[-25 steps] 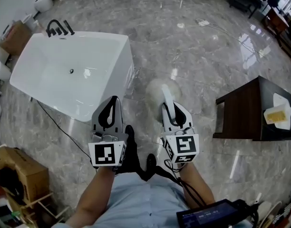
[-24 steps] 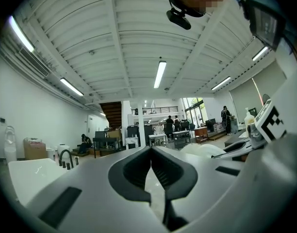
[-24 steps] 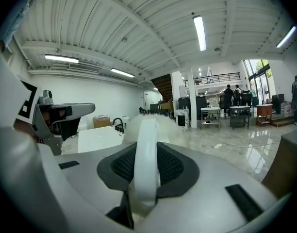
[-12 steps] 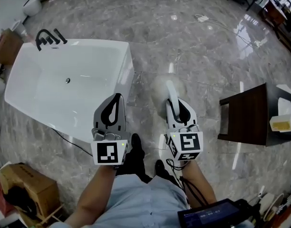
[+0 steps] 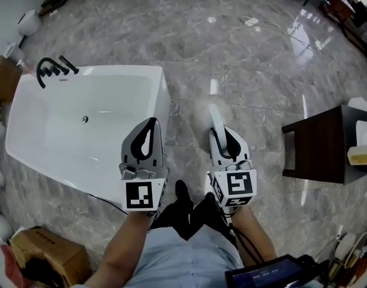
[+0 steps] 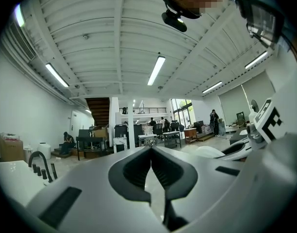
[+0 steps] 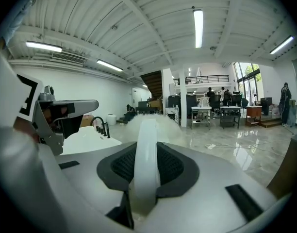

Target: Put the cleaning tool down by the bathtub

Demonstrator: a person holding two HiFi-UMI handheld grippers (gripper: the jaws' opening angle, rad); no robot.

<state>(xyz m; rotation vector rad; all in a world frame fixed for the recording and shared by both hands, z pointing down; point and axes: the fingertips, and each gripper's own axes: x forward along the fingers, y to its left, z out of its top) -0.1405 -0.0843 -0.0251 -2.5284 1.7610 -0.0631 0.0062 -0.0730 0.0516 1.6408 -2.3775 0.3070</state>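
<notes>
The cleaning tool is a white handle point(image 5: 216, 120) with a pale fluffy head point(image 5: 202, 109), held out over the marble floor. My right gripper point(image 5: 223, 135) is shut on that handle. In the right gripper view the handle point(image 7: 145, 165) runs up between the dark pads to the fluffy head point(image 7: 149, 122). The white bathtub point(image 5: 81, 122) lies at the left, its right wall just left of the tool. In the head view my left gripper point(image 5: 150, 122) overlaps the tub's right rim. Its jaws point(image 6: 151, 149) are shut with nothing in them.
A black faucet point(image 5: 51, 69) stands at the tub's far corner. A dark wooden table point(image 5: 324, 152) at the right carries a white and yellow object point(image 5: 362, 153). A cardboard box point(image 5: 48, 257) sits bottom left. A cable point(image 5: 255, 23) lies on the far floor. My black shoes point(image 5: 184, 192) show below the grippers.
The bathtub and the table have slid lower in the head view as I step forward. Both grippers keep their pose, the right one still gripping the tool.
</notes>
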